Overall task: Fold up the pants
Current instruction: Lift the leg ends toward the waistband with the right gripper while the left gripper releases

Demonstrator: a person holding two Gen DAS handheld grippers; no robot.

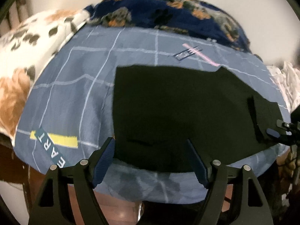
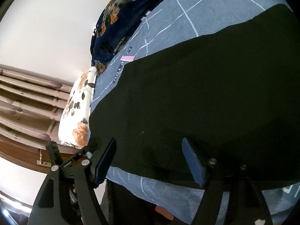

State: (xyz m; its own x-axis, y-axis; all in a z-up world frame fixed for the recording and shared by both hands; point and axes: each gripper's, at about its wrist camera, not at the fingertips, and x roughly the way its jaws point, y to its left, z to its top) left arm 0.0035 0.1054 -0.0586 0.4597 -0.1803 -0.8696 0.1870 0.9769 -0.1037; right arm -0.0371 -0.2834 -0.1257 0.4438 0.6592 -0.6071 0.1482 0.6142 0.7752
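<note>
Over the black pants (image 1: 178, 108) on the bed, left gripper (image 1: 151, 161) and right gripper (image 2: 150, 161) jaws wide, seemingly gripping nothing

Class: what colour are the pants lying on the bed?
Black pants, plain; clearest in the left wrist view.
</note>
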